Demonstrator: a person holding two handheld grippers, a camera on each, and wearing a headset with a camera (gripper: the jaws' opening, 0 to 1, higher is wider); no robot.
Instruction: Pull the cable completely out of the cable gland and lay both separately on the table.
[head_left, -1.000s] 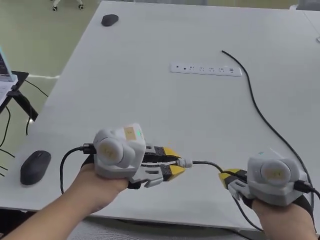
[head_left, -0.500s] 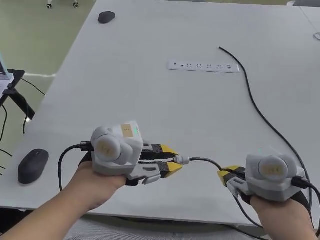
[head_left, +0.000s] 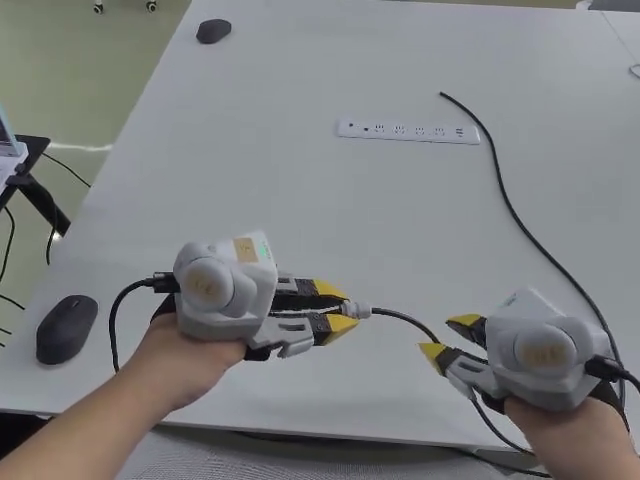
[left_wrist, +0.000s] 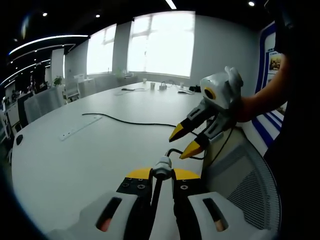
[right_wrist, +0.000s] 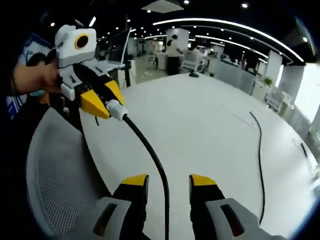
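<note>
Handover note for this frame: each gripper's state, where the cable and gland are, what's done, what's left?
Left gripper: shut on the gland, near the front edge of the table.
Right gripper: open, fingers either side of the cable, not clamping it.
Done: nothing; the cable is in the gland.
Left: clamp the cable, pull it fully out, lay both apart on the table.

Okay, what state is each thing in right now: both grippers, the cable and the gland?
left gripper: shut on the cable gland.
right gripper: open, jaws on either side of the cable.
cable gland: clamped at the jaw tips, not yet on the table.
cable: threaded in the gland, not pulled out.
</note>
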